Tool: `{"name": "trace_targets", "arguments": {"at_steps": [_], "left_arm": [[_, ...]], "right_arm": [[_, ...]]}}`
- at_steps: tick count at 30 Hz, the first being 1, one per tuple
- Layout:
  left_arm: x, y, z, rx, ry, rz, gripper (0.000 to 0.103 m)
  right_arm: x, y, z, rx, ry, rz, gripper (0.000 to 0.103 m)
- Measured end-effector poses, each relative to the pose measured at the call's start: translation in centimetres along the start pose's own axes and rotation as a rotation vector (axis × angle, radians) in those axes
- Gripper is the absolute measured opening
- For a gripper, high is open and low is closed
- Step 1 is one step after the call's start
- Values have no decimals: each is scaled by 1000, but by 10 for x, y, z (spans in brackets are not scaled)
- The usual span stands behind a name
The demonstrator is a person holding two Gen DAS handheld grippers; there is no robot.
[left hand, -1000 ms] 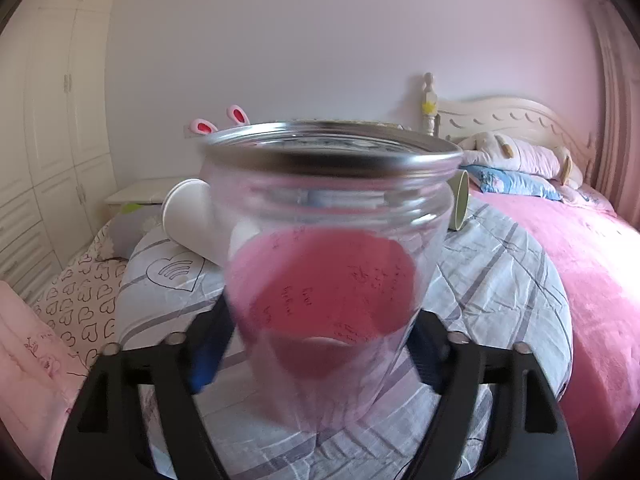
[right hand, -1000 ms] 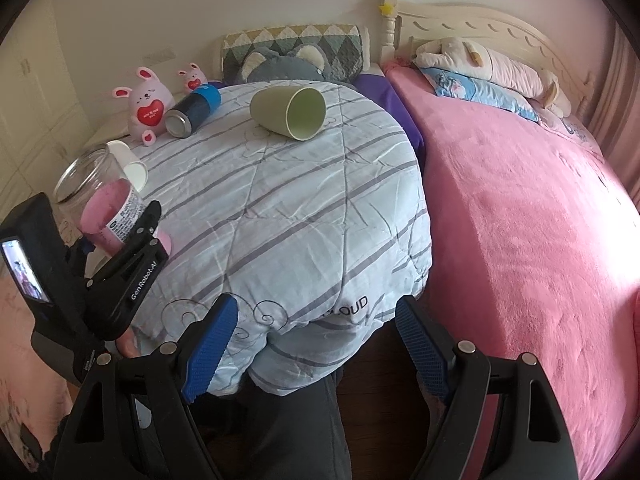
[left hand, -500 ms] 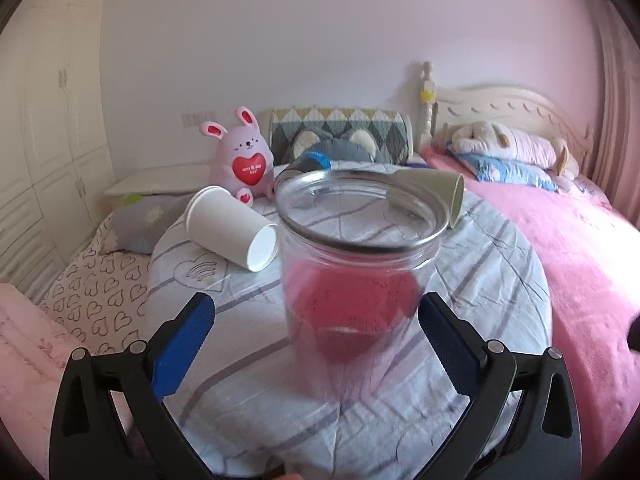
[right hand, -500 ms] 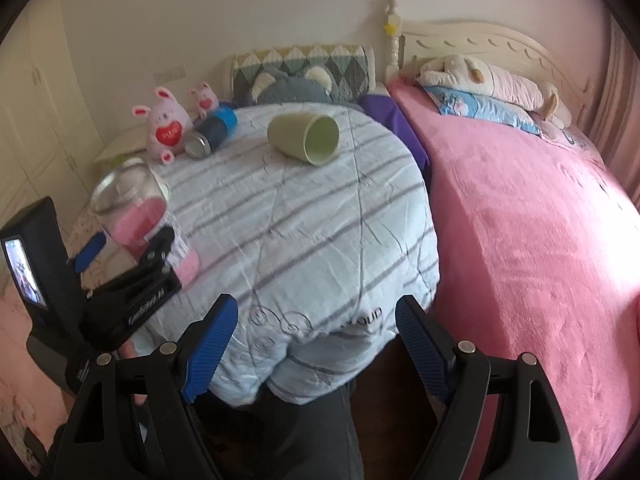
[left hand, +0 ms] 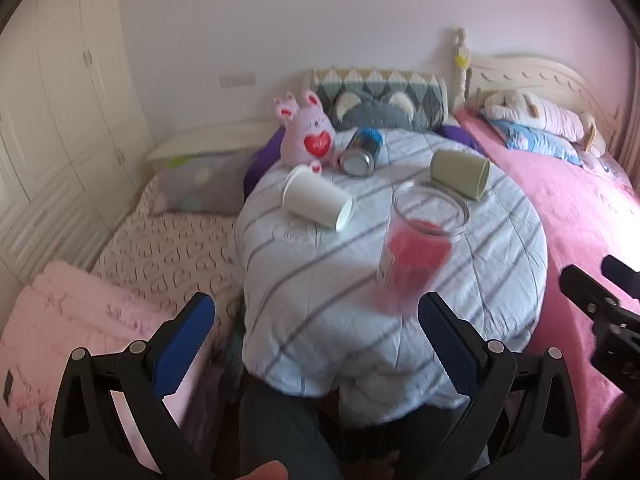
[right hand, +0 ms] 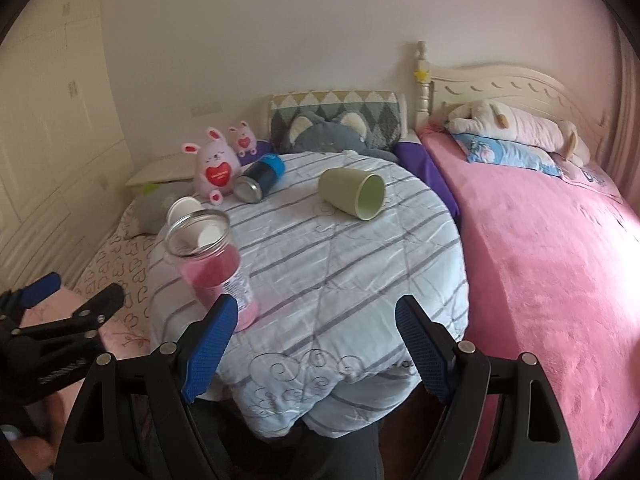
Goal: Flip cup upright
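A clear jar-like cup (left hand: 420,248) with a pink lower part stands upright, mouth up, near the front left of the round striped table (left hand: 320,288); it also shows in the right wrist view (right hand: 210,256). My left gripper (left hand: 316,344) is open and empty, pulled back below the table edge. My right gripper (right hand: 312,344) is open and empty at the table's near edge. A white paper cup (left hand: 318,196), a green cup (right hand: 354,192) and a blue-capped metal bottle (right hand: 260,176) lie on their sides.
A pink plush rabbit (right hand: 214,168) sits at the table's back left. A pink bed (right hand: 540,240) lies to the right, a low heart-patterned mattress (left hand: 160,248) to the left. A grey pillow (right hand: 332,132) is behind the table.
My left gripper opened and let go of the clear cup, then drew back and away from it. The cup now stands free on the table. My right gripper moved little.
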State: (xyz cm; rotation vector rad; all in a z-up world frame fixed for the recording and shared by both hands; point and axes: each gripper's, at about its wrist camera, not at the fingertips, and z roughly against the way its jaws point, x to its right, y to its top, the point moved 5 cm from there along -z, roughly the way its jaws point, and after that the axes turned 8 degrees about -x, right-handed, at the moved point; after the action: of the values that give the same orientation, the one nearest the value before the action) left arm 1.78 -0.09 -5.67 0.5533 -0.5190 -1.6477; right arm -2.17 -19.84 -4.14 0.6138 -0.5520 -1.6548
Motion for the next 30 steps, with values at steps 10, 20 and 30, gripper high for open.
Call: {"name": "trace_targets", "arguments": {"at_steps": [10,20,30], "left_arm": [[-11,-18,12,-56,26,23,103],[-14,-22,13,-70,25,38,103],[-16,-23,12,-79,24,53,103]], "right_arm": [[-5,-13,3,-3,15,14,82],[-10,-15,7,-5,20,26,82],[-14,-15,6,-16,28,33,82]]}}
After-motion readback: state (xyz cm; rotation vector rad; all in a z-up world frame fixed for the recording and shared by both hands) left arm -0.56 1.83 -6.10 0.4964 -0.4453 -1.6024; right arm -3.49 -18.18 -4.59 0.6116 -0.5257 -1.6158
